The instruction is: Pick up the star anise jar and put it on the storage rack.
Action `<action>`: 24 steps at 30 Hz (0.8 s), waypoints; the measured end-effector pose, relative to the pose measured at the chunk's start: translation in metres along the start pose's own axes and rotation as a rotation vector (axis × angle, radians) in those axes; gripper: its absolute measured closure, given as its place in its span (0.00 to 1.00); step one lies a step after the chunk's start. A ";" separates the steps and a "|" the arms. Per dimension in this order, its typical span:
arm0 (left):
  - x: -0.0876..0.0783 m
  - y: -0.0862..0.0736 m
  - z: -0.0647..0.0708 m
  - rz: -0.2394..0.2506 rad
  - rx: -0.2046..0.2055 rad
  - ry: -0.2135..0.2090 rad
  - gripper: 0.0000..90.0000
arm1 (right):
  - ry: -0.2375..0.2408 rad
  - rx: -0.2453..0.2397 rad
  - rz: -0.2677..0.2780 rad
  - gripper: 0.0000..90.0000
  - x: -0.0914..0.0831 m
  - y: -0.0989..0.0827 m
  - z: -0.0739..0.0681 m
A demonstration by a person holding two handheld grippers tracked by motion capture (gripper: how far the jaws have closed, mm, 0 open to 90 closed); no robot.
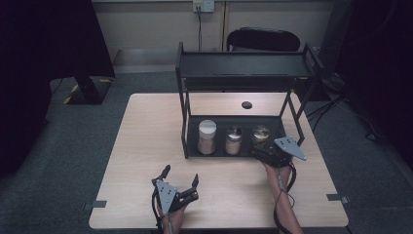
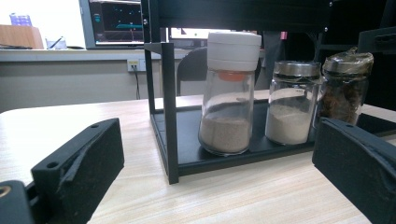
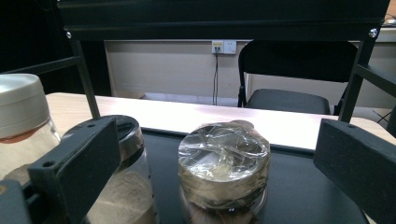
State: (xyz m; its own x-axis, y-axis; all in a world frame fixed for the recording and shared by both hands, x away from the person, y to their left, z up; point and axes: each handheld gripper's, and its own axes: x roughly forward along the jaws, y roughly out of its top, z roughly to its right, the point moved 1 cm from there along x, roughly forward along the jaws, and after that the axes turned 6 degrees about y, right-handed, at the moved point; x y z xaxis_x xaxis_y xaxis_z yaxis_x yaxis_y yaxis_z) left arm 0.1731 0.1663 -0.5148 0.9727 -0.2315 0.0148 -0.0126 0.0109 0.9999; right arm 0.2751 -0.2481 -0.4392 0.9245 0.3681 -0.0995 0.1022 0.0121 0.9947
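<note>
- A pale wooden table (image 1: 146,161) stands on grey carpet, with a black chair (image 1: 263,39) and a wall socket (image 1: 203,6) behind it.
- A black two-tier rack (image 1: 243,68) stands on the far half of the table; three jars stand in a row on its lower shelf.
- From left to right in the high view these are a white-lidded jar (image 1: 207,137) of tan powder, a metal-lidded jar (image 1: 234,140) of pale powder, and a film-wrapped jar (image 1: 261,134) of dark contents.
- The right gripper (image 1: 260,151) sits at the front edge of the rack, just before the film-wrapped jar; in the right gripper view its jaws stand wide apart on either side of that jar, with the pads clear of the glass and nothing held.
- The left gripper (image 1: 181,176) rests low over the bare table near the front edge, well apart from the rack, its jaws spread wide and empty.
</note>
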 end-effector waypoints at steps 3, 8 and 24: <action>0.000 0.000 0.000 0.000 0.000 0.000 0.02 | 0.007 0.005 -0.001 0.00 -0.002 0.001 -0.001; 0.000 0.000 0.000 0.000 0.002 0.000 0.02 | 0.014 0.001 -0.002 0.00 -0.005 0.001 -0.004; 0.000 0.000 0.000 0.000 0.002 -0.001 0.02 | 0.018 0.009 0.036 0.00 -0.028 0.000 -0.014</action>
State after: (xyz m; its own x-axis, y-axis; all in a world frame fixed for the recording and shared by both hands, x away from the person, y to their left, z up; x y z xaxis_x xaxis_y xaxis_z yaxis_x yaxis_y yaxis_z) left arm 0.1731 0.1665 -0.5147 0.9726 -0.2321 0.0147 -0.0130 0.0089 0.9999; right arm 0.2438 -0.2459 -0.4362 0.9208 0.3849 -0.0626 0.0722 -0.0104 0.9973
